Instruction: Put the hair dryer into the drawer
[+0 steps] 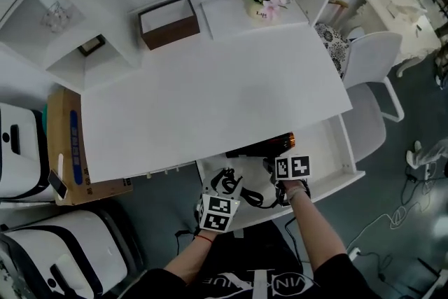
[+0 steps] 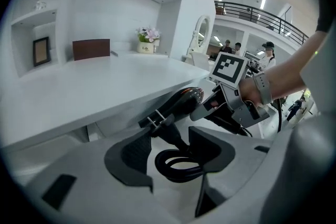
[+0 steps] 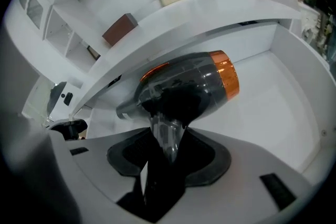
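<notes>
1. Head view: the drawer [image 1: 336, 150] is open under the table [image 1: 210, 94]. The hair dryer [image 1: 269, 145] is over its floor, in my right gripper [image 1: 278, 156]. My left gripper [image 1: 225, 187] is at the cord [image 1: 248, 198].
2. Left gripper view: jaws closed on the coiled cord [image 2: 181, 165].
3. Right gripper view: jaws clamped on the dryer's handle [image 3: 167, 134]. The body seems not yet resting on the drawer floor. Judged remaining: lower it, then release both.

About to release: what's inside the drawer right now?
The hair dryer, gripped at its handle by the right gripper, is low over the drawer's white floor; the left gripper holds its coiled cord. The desktop covers the drawer's back.
</notes>
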Demonstrator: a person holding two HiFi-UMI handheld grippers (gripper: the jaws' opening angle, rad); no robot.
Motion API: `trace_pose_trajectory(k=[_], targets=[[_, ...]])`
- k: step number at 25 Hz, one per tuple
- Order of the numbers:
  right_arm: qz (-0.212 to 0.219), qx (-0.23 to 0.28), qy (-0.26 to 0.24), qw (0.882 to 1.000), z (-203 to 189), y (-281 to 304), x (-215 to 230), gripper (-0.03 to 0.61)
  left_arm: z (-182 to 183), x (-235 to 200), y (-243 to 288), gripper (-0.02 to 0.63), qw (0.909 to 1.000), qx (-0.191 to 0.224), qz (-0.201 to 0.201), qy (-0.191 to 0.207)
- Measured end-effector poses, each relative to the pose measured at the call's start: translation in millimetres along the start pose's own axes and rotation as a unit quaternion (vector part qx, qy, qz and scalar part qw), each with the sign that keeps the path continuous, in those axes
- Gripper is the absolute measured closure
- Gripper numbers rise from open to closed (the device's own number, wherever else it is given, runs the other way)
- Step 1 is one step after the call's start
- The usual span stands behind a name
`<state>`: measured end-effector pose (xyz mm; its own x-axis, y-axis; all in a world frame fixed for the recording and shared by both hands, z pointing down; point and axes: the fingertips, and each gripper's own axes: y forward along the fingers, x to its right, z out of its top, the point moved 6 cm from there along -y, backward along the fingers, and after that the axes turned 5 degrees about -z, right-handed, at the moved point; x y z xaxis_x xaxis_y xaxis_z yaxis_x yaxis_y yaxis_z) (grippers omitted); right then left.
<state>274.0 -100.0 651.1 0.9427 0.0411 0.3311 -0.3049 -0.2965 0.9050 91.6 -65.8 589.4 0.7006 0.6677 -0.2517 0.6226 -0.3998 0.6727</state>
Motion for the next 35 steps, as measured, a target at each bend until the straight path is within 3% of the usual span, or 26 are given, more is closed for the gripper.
trace_pose_trajectory(k=[9, 26, 35], targets=[[0.028, 0.005, -0.036, 0.999, 6, 10, 20, 0.405, -6, 17, 27, 0.38, 0.9992, -0.021, 0.032, -0.012], [0.025, 0.021, -0.108, 0.994, 10, 27, 24, 0.4, -22, 8, 62, 0.38, 0.9949, -0.082, 0.058, 0.01], [0.024, 0.025, -0.134, 0.99, 11, 30, 22, 0.4, -32, -1, 75, 0.379, 0.9923, -0.105, 0.066, -0.008]])
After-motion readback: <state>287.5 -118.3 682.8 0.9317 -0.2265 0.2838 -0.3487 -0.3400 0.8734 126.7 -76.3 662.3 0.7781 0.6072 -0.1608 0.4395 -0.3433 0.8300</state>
